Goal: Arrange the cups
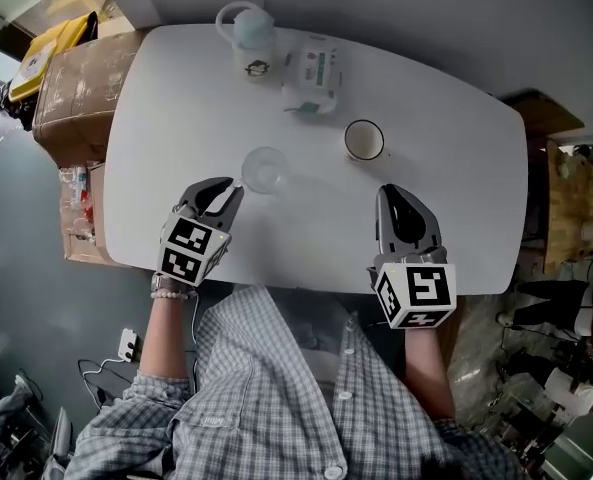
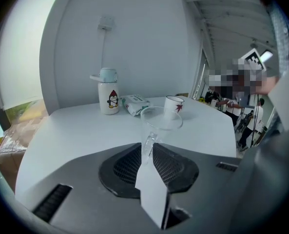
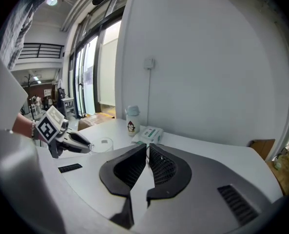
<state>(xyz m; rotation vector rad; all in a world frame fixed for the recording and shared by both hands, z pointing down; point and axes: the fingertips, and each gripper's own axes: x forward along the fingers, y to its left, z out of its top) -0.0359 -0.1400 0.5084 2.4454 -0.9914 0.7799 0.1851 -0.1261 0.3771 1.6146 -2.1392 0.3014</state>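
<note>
A clear glass cup (image 1: 264,170) with a handle stands near the middle of the white table (image 1: 456,168). My left gripper (image 1: 236,185) is at its near-left side, jaws shut on the cup's handle (image 2: 148,141); the glass bowl (image 2: 162,122) rises just beyond the fingertips. A white mug (image 1: 364,140) with a red leaf print (image 2: 174,105) stands upright further right. My right gripper (image 1: 390,192) hovers near the front edge, below the mug and apart from it, shut with nothing between its jaws (image 3: 147,152).
A pale bottle with a penguin picture (image 1: 248,40) and a tissue pack (image 1: 312,78) sit at the table's far side. Cardboard boxes (image 1: 76,83) stand off the left edge. A wall runs behind the table. Chairs and clutter lie to the right.
</note>
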